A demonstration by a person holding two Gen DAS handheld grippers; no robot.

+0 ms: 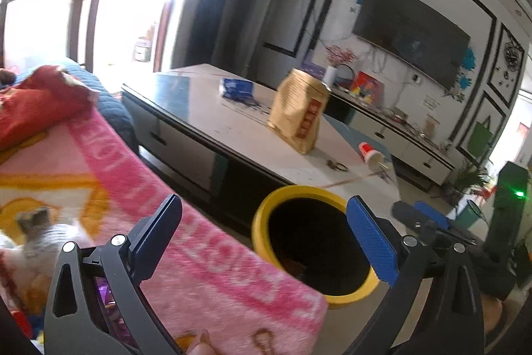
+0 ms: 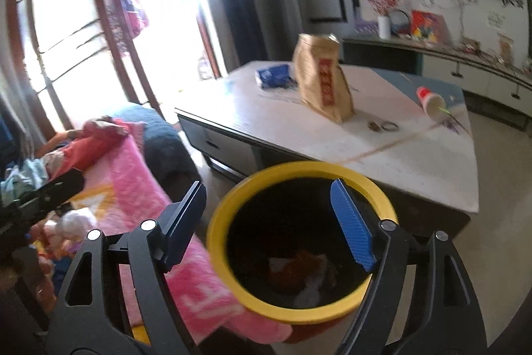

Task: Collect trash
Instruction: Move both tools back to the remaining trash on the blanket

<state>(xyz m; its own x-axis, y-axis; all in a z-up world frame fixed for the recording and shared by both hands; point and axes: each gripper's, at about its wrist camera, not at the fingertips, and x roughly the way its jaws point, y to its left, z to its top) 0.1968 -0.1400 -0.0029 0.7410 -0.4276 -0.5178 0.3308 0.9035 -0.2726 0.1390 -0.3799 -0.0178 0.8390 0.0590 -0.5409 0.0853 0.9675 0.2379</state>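
We are seeing daylight flooding through the brown-framed window at upper left; a wall-mounted television is hanging upper right above a long cabinet, the coffee table standing mid-frame.

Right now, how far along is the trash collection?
Partly done. The yellow-rimmed bin already holds some crumpled scraps. Nothing is in hand: the left gripper and the right gripper are both open and empty above the bin. Left on the coffee table: a tan paper bag, a blue wrapper and a tipped paper cup.
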